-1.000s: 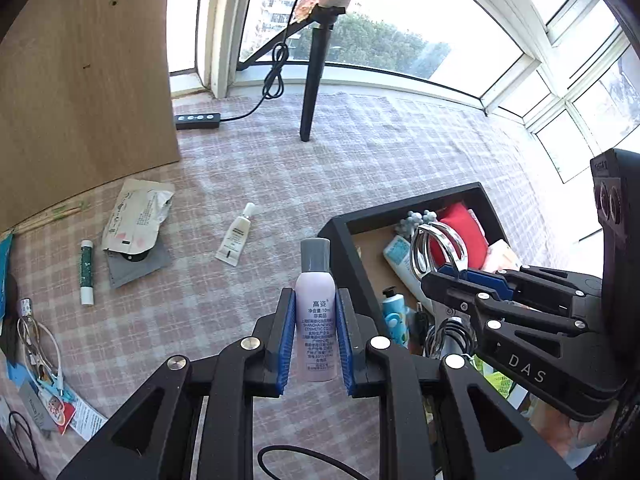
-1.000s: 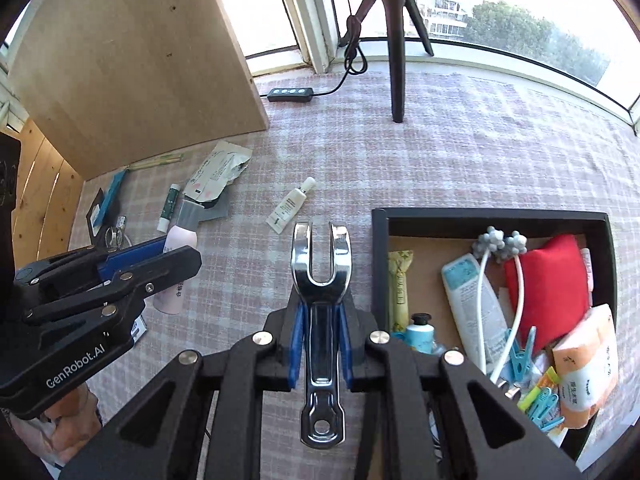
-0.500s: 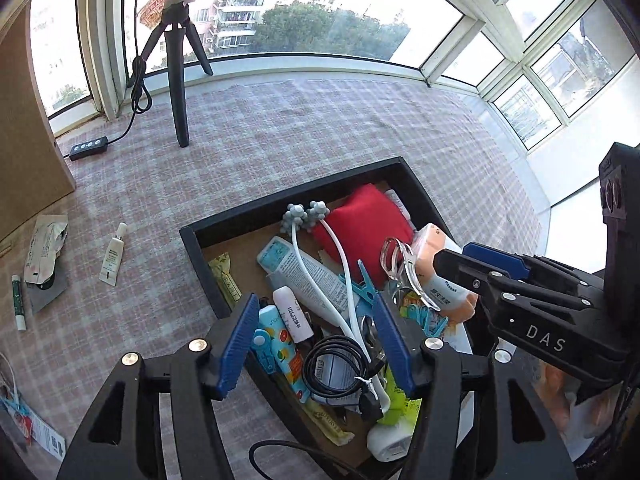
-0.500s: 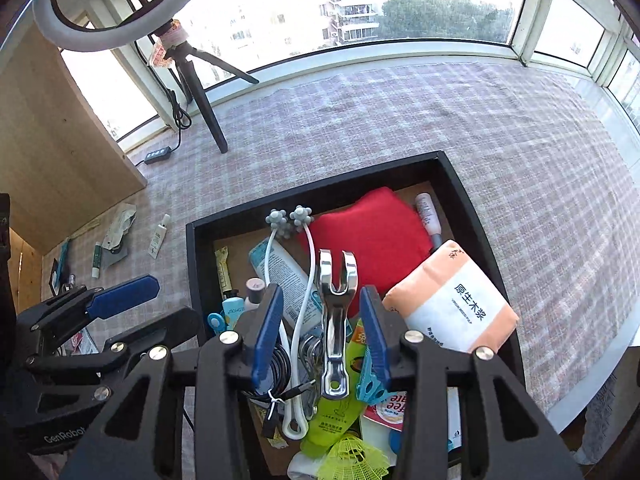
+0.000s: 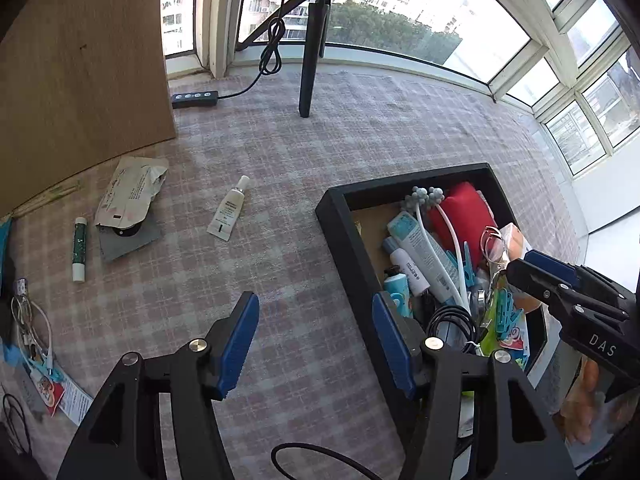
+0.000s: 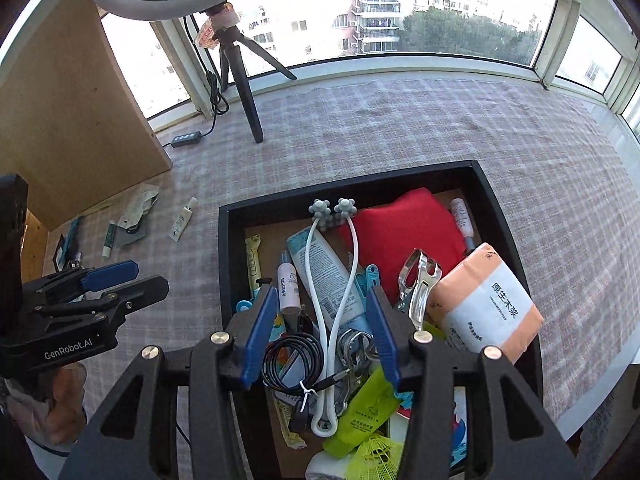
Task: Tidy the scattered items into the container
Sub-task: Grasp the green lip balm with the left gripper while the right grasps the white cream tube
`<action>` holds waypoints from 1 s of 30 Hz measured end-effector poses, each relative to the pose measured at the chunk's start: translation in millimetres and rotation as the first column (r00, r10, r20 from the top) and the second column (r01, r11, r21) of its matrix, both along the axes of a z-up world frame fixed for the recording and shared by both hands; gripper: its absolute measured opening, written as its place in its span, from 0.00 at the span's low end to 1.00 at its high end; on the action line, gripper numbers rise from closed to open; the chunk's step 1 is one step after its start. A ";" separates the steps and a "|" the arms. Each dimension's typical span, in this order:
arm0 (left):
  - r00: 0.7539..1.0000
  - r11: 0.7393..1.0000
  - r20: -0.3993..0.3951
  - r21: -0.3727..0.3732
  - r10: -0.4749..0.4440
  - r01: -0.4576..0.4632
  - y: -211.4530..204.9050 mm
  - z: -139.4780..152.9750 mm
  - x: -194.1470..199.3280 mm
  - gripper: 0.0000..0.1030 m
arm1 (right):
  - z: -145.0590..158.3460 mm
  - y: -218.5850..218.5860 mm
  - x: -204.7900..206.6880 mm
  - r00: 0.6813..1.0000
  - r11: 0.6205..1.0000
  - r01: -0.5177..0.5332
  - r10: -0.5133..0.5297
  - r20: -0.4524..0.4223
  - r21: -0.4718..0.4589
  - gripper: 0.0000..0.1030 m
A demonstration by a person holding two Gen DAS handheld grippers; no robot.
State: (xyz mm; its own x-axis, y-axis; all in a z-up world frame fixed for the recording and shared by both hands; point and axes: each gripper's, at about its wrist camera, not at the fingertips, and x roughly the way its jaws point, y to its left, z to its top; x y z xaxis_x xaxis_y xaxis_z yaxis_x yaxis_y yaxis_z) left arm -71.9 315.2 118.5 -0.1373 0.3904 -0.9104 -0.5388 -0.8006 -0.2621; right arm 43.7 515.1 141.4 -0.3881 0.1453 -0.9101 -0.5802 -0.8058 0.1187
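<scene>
The black box (image 5: 344, 236) (image 6: 228, 248) is full of items: a red pouch (image 6: 404, 228), a small white bottle (image 6: 288, 286), a metal clip (image 6: 418, 284) and a tissue pack (image 6: 488, 308). My left gripper (image 5: 316, 340) is open and empty over the checked cloth beside the box's left wall. My right gripper (image 6: 320, 332) is open and empty above the box. On the cloth lie a small white tube (image 5: 230, 212) (image 6: 182, 222), a green stick (image 5: 79, 248), a torn packet (image 5: 128, 192) on a grey square, and cables with cards (image 5: 36, 344).
A wooden board (image 5: 72, 72) stands at the back left. A tripod leg (image 5: 310, 48) and a black switch with cable (image 5: 195, 98) are near the window. The cloth's right edge (image 6: 600, 380) lies just past the box.
Both grippers opened. The small bottle went from my left gripper and the metal clip from my right into the box. My left gripper has since swung back left over the cloth.
</scene>
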 end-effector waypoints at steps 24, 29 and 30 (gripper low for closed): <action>0.967 0.960 0.056 -0.147 0.250 -0.239 -142.8 -73.0 -145.0 0.53 | -83.7 -58.2 -203.8 0.992 0.988 -0.044 0.061 0.111 -0.148 0.44; 0.966 0.956 0.060 -0.170 0.251 -0.238 -140.9 -84.2 -152.2 0.48 | -109.4 -50.1 -229.6 0.989 0.985 0.015 0.011 0.150 -0.172 0.41; 0.966 0.956 0.064 -0.174 0.250 -0.236 -140.2 -86.9 -152.5 0.45 | -112.2 -49.9 -232.7 0.988 0.985 0.017 0.009 0.154 -0.170 0.41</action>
State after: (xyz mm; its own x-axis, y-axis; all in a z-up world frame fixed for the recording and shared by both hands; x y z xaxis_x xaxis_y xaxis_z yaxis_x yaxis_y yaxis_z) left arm -224.5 175.0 31.6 -0.1291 0.1995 -0.9714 -0.3038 -0.9404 -0.1528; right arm -189.0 465.2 29.2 -0.2413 -0.0156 -0.9703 -0.6055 -0.7790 0.1631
